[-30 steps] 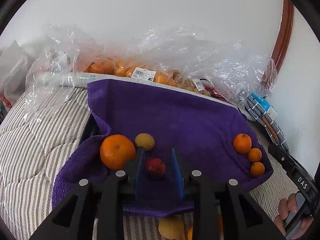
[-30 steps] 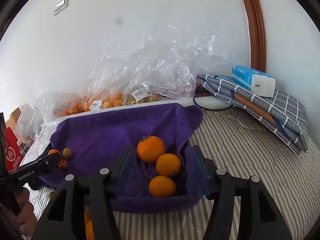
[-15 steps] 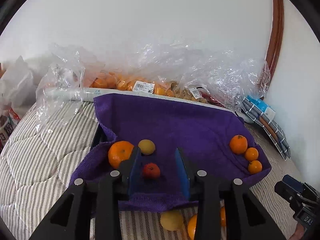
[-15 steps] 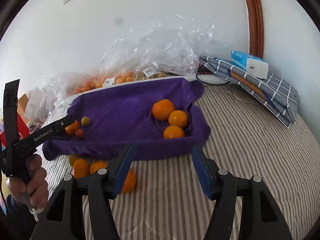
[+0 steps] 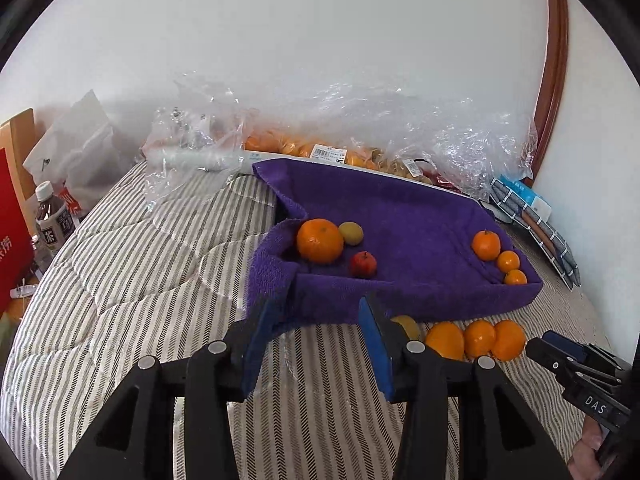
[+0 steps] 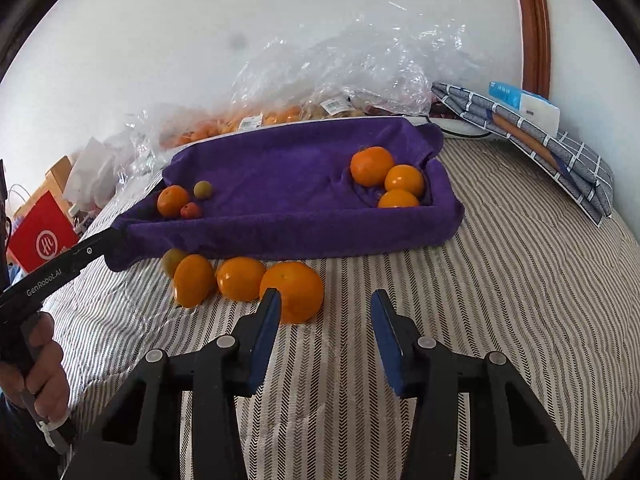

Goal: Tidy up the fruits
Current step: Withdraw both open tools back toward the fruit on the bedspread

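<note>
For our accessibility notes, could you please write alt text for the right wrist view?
The right hand-held gripper, jaws closing on nothing, points at a large round orange beside two more oranges and a greenish fruit on a striped bedcover. Behind, a purple towel-lined tray holds three oranges at right and three mixed fruits at left.
</note>
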`<state>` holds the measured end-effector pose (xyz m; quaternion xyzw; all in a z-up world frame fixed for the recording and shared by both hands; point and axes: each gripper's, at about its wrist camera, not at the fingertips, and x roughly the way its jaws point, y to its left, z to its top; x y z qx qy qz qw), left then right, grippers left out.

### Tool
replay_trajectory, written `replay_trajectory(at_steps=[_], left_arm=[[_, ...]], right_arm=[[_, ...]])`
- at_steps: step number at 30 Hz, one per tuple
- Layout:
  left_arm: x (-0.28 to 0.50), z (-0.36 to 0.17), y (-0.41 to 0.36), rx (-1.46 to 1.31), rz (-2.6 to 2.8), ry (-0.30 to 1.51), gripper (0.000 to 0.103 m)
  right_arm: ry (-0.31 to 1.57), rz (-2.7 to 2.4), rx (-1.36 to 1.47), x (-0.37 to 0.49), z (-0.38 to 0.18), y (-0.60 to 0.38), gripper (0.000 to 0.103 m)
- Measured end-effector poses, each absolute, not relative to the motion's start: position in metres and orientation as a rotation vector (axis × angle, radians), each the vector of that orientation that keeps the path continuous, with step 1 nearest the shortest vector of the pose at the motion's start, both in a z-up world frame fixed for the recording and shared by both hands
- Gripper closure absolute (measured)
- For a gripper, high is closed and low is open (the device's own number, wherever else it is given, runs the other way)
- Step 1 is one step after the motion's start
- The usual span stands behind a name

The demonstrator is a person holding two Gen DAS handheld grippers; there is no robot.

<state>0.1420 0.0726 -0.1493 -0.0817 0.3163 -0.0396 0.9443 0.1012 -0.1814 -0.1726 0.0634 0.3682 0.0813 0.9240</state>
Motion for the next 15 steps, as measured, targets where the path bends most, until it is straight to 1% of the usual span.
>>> replay_trajectory(at_steps=[7,15], left_arm=[[0.142,-0.155,0.077,-0.181,-0.063,0.659,0.058],[0.148,-0.163,0.078,-0.198,-0.068,0.719,0.057]], right_arm=[[0.786,0.222,0.140,0.111,-0.175,-0.171,0.056],[0.834,0.218,0.099,0.132,-0.184,-0.165,0.056]])
